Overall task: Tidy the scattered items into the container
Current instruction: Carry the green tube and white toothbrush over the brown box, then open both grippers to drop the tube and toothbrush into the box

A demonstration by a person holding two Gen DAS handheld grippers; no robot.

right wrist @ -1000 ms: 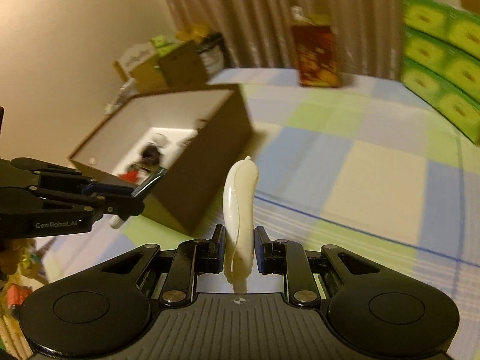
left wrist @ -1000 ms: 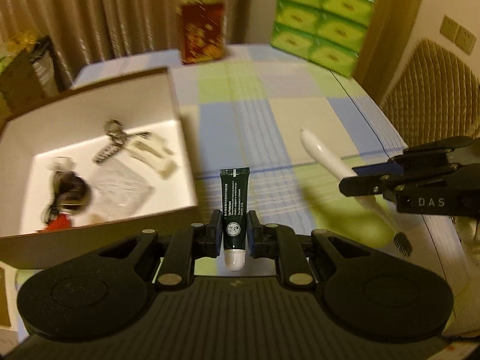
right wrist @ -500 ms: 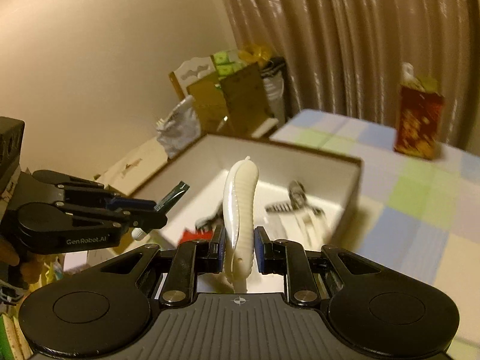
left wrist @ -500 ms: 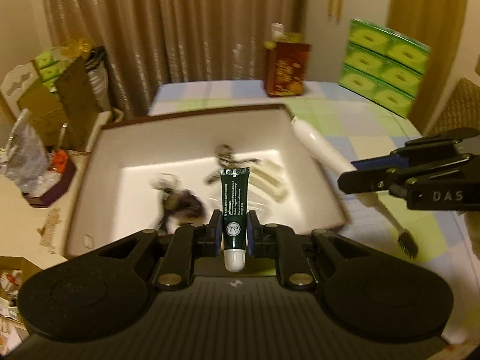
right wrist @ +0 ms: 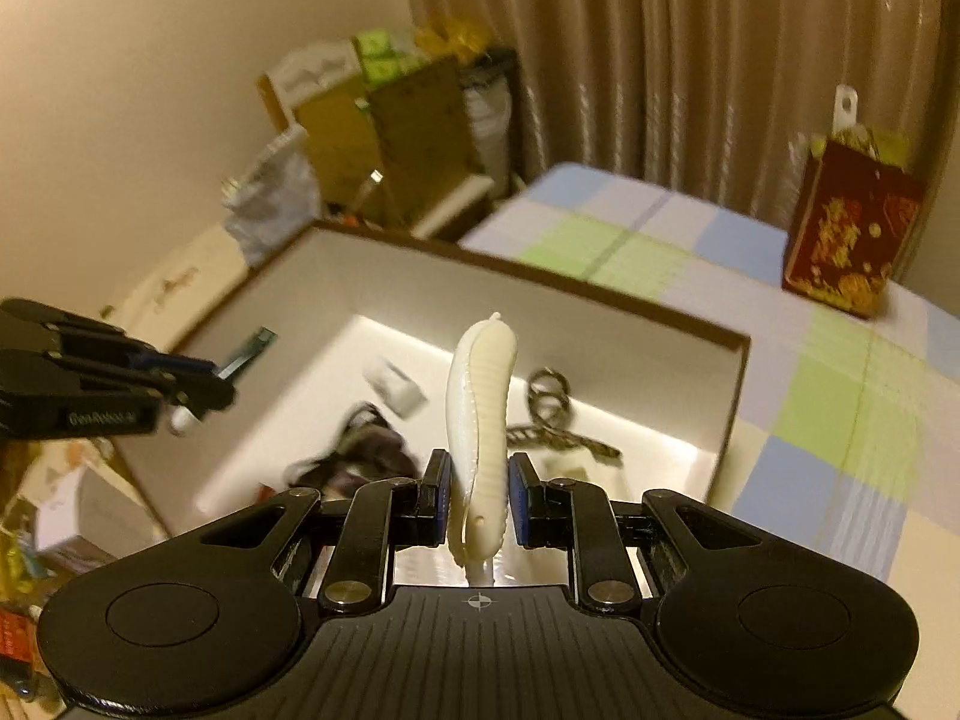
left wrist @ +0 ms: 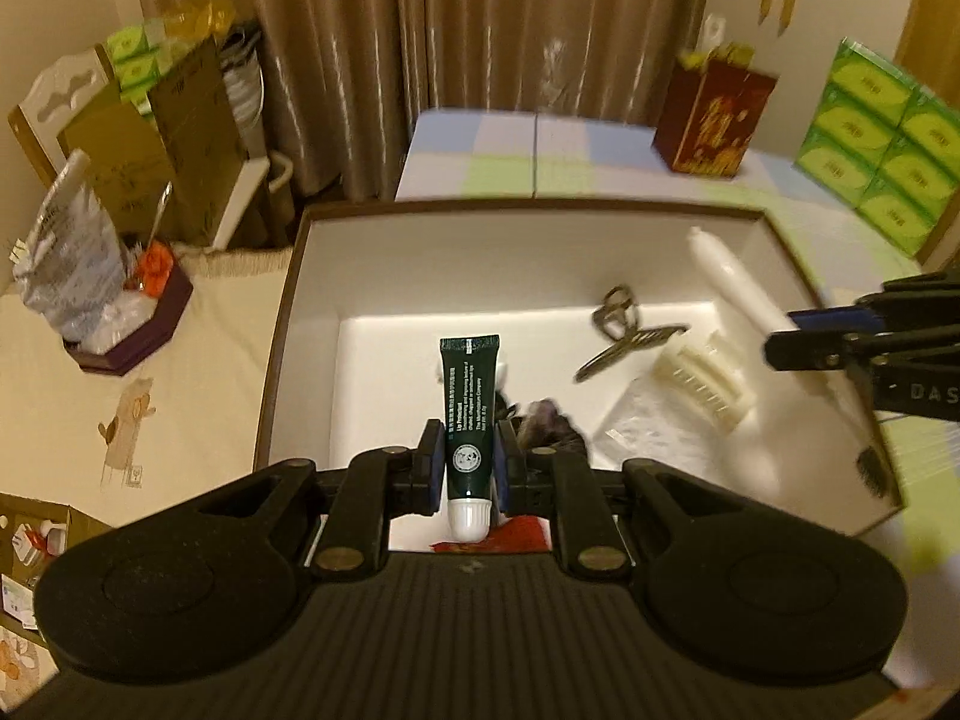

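My left gripper (left wrist: 469,468) is shut on a dark green tube (left wrist: 469,396) with a white cap, held above the open box (left wrist: 282,324), which is brown outside and white inside. My right gripper (right wrist: 479,498) is shut on a white toothbrush (right wrist: 480,408) whose handle points up and away, also over the box (right wrist: 741,384). In the left wrist view the right gripper (left wrist: 780,354) comes in from the right with the toothbrush (left wrist: 732,276) slanting across the box's right side. The left gripper (right wrist: 204,387) shows at the left of the right wrist view. Keys (left wrist: 618,330), a white comb-like piece (left wrist: 708,381) and a dark bundle (left wrist: 552,426) lie inside.
The box sits at the left end of a table with a checked cloth (left wrist: 510,174). A red carton (left wrist: 714,114) and stacked green tissue packs (left wrist: 876,144) stand at the far side. Left of the table are a cream surface (left wrist: 120,372), cardboard boxes (left wrist: 156,144) and a bag (left wrist: 72,258).
Both grippers have swung left from over the checked cloth to above the box, each still holding its item. The box now fills the middle of both views.
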